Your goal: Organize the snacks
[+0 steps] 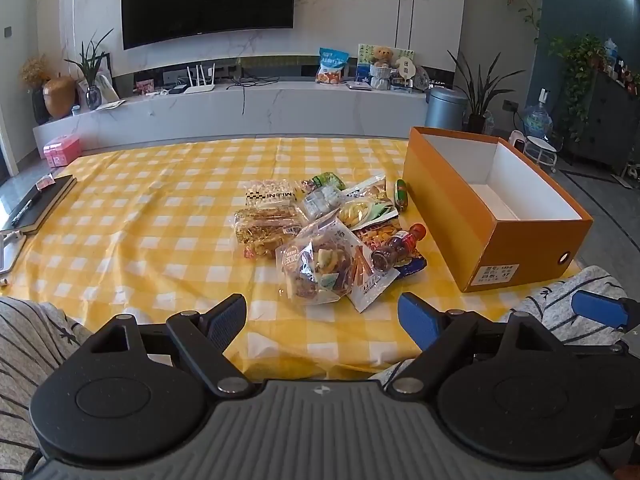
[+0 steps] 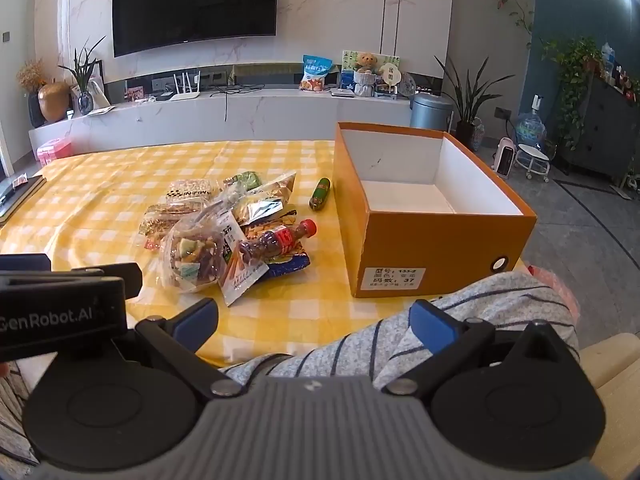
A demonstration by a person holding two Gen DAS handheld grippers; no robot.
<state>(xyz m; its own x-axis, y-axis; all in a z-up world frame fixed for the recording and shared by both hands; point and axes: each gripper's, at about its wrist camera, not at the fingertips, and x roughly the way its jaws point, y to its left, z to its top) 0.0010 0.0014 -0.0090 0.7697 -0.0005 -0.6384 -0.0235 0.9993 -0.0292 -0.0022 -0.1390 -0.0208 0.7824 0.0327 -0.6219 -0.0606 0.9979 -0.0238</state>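
Step in hand: judging by the untouched heap and the bare box, nothing is packed yet; the first pick-up is still to come.
Left gripper [image 1: 322, 320]: fingers spread wide, nothing between them, low at the bottom centre of its own view, short of the heap.
Right gripper [image 2: 314, 322]: also spread and holding nothing, bottom centre of its view, above a striped-clad leg at the table's near edge.
Doing it well: take the top, loose items first. The small cola bottle [image 2: 276, 242] lies on its side across the packets and would likely roll, so pinch it across the body, not the cap. Lift straight up so crinkly bags beneath do not drag along.
Snack pile [image 1: 320, 236]: centre of the left view, on the yellow checked tablecloth [image 1: 140, 220]; overlapping clear and foil packets, a clear bag of mixed biscuits [image 1: 316, 268] nearest the camera.
Green sausage stick [image 2: 319, 194]: lies apart from the heap, just beside the box's left wall.
Orange box [image 1: 452, 208]: right of the pile, open-topped, white inside, with a label on its near end.
Packing order: flat packets probably along the floor first, the bottle and stick afterwards in the gaps.
Risk: slippery film may slide from the pads; grip at a seam or thick fold.
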